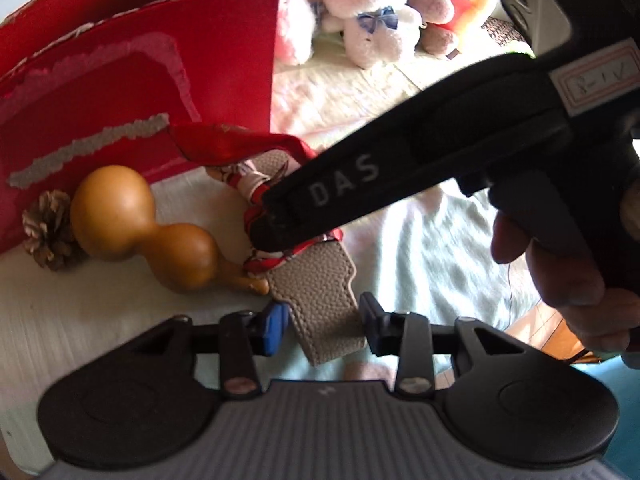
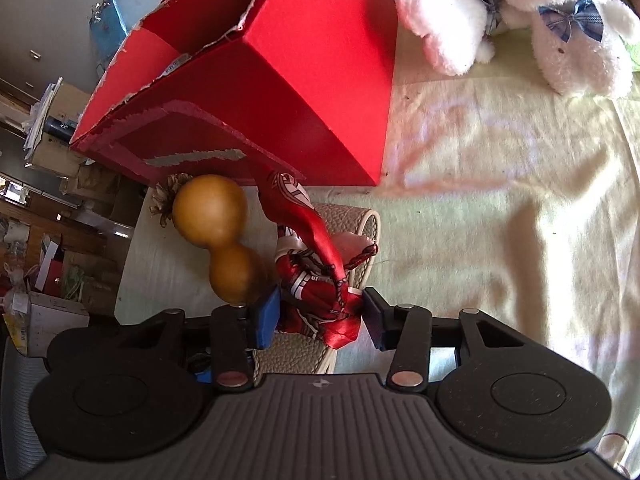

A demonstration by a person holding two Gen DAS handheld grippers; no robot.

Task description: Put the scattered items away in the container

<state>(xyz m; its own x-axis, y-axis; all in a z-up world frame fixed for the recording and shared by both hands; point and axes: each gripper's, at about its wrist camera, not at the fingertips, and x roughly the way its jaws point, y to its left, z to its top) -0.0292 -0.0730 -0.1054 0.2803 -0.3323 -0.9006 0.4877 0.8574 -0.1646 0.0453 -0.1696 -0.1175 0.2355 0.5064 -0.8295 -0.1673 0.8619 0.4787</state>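
Two claws busy: right claw [image 2: 320, 316] pinching the scarf [image 2: 308, 300] beside the box [image 2: 320, 100], left claw [image 1: 322, 326] around the strap [image 1: 320, 292], grip unclear; next, lifting scarf over box edge.

strap [image 1: 320, 292] partly hidden by scarf [image 1: 260, 184]

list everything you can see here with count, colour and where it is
box: 1, red, torn rim, standing on the bed behind the small items
gourd: 1, tan, lying in front of the box
pine cone: 1, brown, beside the gourd against the box
strap: 1, beige leather, right of the gourd
scarf: 1, red and white, knotted on the strap
plush toys: several, pink, white, yellow, far side of the bed
left gripper: around the strap
right gripper: pinching the scarf
hand: 1, holding the right gripper
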